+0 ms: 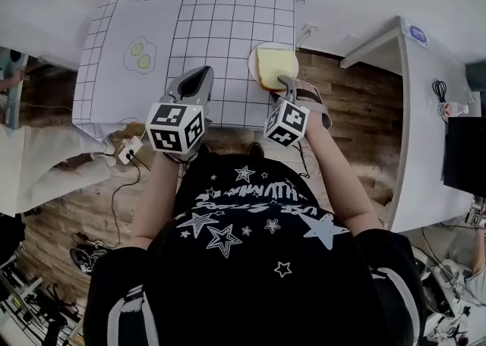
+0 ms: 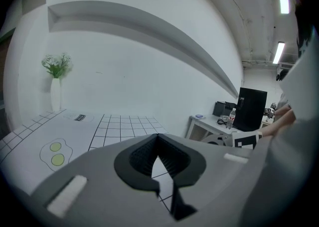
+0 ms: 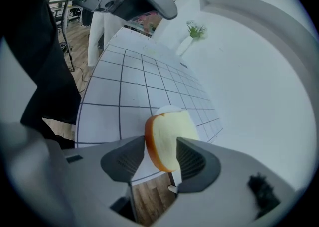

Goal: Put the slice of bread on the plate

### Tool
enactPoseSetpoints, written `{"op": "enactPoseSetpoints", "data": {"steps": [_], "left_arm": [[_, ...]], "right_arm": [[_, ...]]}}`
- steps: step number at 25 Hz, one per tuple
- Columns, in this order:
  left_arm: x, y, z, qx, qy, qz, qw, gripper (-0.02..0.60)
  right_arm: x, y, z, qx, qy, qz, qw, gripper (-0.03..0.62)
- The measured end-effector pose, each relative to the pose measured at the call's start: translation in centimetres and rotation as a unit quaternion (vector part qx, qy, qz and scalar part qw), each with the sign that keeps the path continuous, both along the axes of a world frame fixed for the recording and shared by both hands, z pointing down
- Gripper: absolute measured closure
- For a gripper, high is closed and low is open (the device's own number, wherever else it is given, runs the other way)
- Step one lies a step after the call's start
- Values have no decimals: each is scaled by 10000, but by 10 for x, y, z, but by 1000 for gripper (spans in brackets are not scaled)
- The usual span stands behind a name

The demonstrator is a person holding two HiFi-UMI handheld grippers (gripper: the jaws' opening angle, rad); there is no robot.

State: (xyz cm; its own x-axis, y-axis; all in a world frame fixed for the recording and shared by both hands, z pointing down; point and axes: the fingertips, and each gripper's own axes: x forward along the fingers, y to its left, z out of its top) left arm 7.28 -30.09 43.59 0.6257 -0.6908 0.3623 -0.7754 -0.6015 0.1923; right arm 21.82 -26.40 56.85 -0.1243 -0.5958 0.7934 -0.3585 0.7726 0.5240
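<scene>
Two tools over the grid-printed white worktop point(image 1: 213, 26): right tool point(image 3: 160, 147) spread around the pale, brown-crusted slice of bread point(image 1: 275, 65), which lies on the round white plate point(image 1: 254, 62); left tool point(image 2: 158, 157) pressed together, empty.

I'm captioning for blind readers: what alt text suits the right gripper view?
A bread slice lies between the right tool's open jaws, on a white plate at the edge of a gridded table. Wood floor shows below.
</scene>
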Motion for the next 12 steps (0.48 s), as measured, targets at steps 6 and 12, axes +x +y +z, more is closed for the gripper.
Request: {"op": "enactPoseSetpoints", "data": {"steps": [6, 12], "left_arm": [[-14, -20, -11, 141, 87, 238, 9996, 572], [-32, -27, -10, 129, 209, 413, 9988, 572]], "right_arm": [[0, 6, -15, 44, -43, 387, 9992, 404], [-21, -3, -53, 361, -803, 1078, 9903, 404]]}}
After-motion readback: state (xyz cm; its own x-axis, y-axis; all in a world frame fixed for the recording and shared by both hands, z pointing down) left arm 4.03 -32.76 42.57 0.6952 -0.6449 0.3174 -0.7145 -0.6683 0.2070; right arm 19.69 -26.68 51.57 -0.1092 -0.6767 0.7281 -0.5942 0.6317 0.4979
